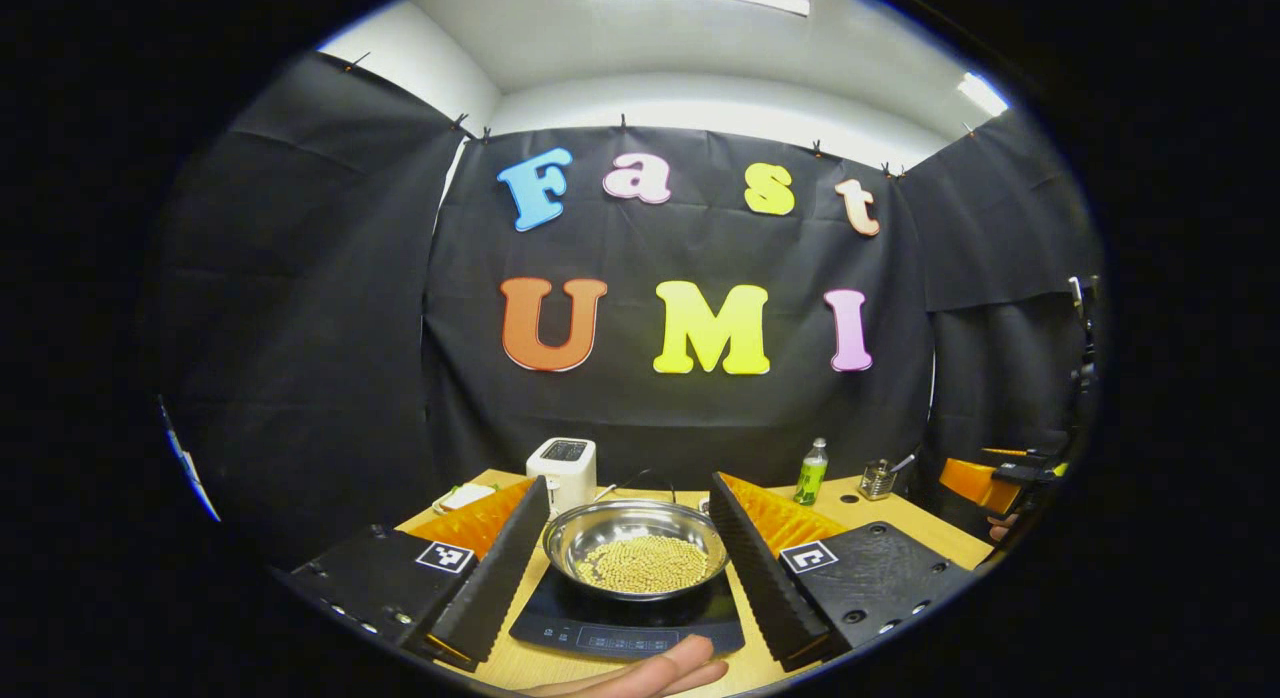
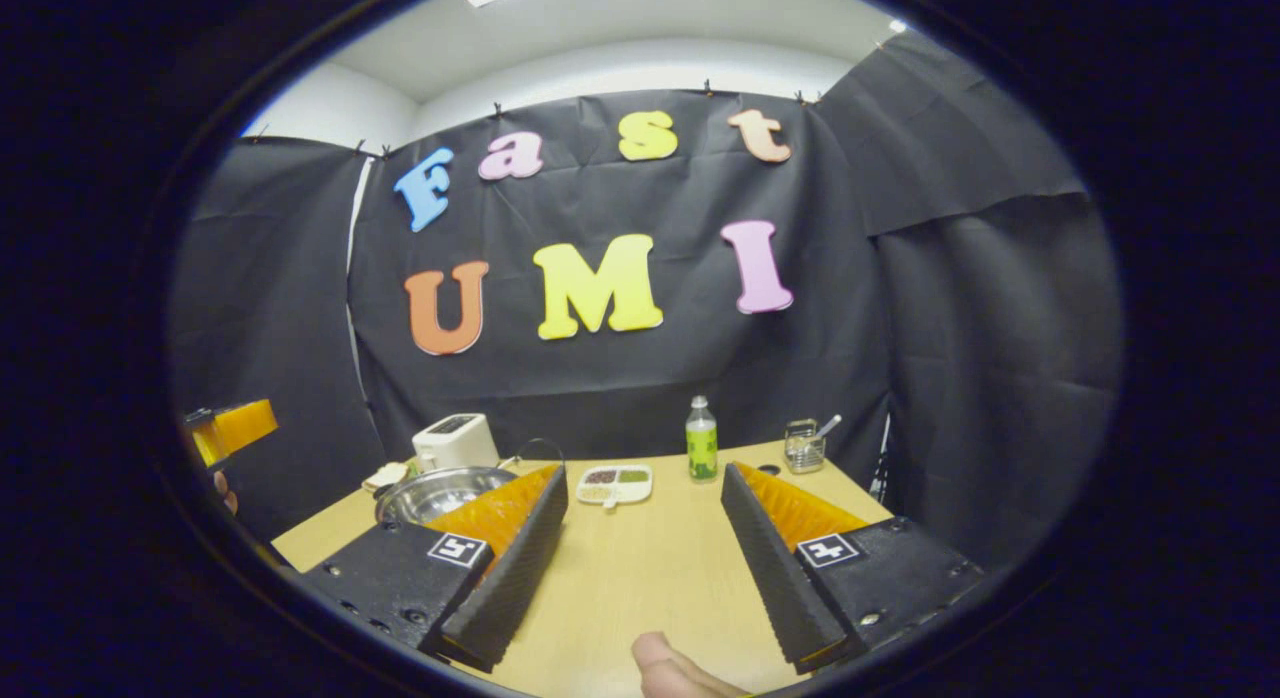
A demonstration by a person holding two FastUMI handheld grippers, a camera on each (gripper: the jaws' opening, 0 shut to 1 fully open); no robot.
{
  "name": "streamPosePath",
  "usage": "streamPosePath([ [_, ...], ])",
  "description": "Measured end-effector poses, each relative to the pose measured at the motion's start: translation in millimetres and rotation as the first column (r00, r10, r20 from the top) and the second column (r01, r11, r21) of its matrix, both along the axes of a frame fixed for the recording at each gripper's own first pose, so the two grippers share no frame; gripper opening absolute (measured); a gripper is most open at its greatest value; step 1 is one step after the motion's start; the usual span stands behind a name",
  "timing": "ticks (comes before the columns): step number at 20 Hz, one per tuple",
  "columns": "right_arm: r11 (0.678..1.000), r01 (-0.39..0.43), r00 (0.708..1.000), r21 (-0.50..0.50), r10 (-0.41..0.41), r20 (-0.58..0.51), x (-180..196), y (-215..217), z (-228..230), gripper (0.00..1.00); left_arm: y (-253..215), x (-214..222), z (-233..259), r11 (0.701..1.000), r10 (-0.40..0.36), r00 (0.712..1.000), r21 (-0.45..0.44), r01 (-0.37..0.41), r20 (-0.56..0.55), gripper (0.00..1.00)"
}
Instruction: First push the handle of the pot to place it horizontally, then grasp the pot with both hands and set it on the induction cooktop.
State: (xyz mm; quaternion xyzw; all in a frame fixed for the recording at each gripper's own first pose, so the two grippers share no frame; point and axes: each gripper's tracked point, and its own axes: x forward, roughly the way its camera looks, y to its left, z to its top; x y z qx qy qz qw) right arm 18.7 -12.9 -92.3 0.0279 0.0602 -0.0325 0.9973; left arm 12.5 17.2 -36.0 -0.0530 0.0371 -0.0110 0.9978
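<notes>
The pot (image 1: 637, 555), filled with pale grains, sits on the induction cooktop (image 1: 625, 623) on the table (image 2: 640, 578), between the left tool's (image 1: 630, 578) wide-spread fingers without touching them. The right tool (image 2: 640, 578) is also wide, holding nothing, with the pot beyond its left finger.

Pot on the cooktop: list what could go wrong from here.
1. The pot is open and full of small yellow grains; a knock from the left tongs, whose fingers stand wide on either side of it, could scatter them.
2. The pot's rim overhangs the cooktop at the back, so a nudge could shift it off centre.
3. The toaster stands close behind, leaving little room.
</notes>
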Motion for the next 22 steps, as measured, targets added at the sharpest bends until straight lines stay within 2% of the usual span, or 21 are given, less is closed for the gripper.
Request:
streamPosePath([
  [4,1.000,0.010,0.996,-0.017,-0.008,0.093,-37,-8,36,0.98,-22,-31,29,0.999,-0.030,0.999,-0.014,0.030,0.041,0.95],
  [6,0.999,0.026,0.991,-0.019,-0.023,0.131,-56,-12,47,0.96,-27,-42,35,1.000,-0.022,0.999,0.018,0.021,0.048,0.95],
  [8,1.000,0.010,0.987,-0.029,-0.005,0.163,-72,-10,55,0.96,-33,-54,31,0.999,-0.004,1.000,0.045,0.003,0.029,0.95],
  [10,0.999,-0.007,0.985,-0.045,0.015,0.174,-85,-13,56,0.96,-40,-66,24,0.998,0.008,1.000,0.064,-0.009,0.014,0.95],
  [12,0.999,-0.005,0.982,-0.045,0.013,0.186,-92,-21,56,0.97,-47,-78,16,0.999,0.020,1.000,0.043,-0.021,0.020,0.95],
  [14,0.999,0.002,0.984,-0.040,0.005,0.177,-97,-32,48,0.98,-64,-91,-2,1.000,-0.021,1.000,0.020,0.021,-0.014,0.95],
  [15,0.999,-0.004,0.985,-0.040,0.011,0.169,-99,-34,44,0.97,-68,-92,-3,0.999,-0.037,0.999,0.030,0.038,-0.016,0.95],
  [17,0.999,-0.023,0.987,-0.044,0.030,0.156,-104,-38,38,0.97,-60,-92,4,0.999,-0.006,1.000,0.050,0.006,0.007,0.95],
  [20,0.998,0.000,0.985,-0.058,0.010,0.170,-110,-56,40,0.98,-65,-94,15,1.000,-0.005,0.999,0.031,0.004,0.039,0.95],
  [21,0.998,0.009,0.983,-0.066,0.003,0.184,-112,-59,44,0.98,-70,-94,17,0.999,-0.023,0.999,0.023,0.022,0.044,0.84],
  [22,0.997,0.009,0.980,-0.072,0.005,0.201,-114,-59,47,0.98,-74,-94,15,0.999,-0.036,0.998,0.017,0.035,0.043,0.95],
])
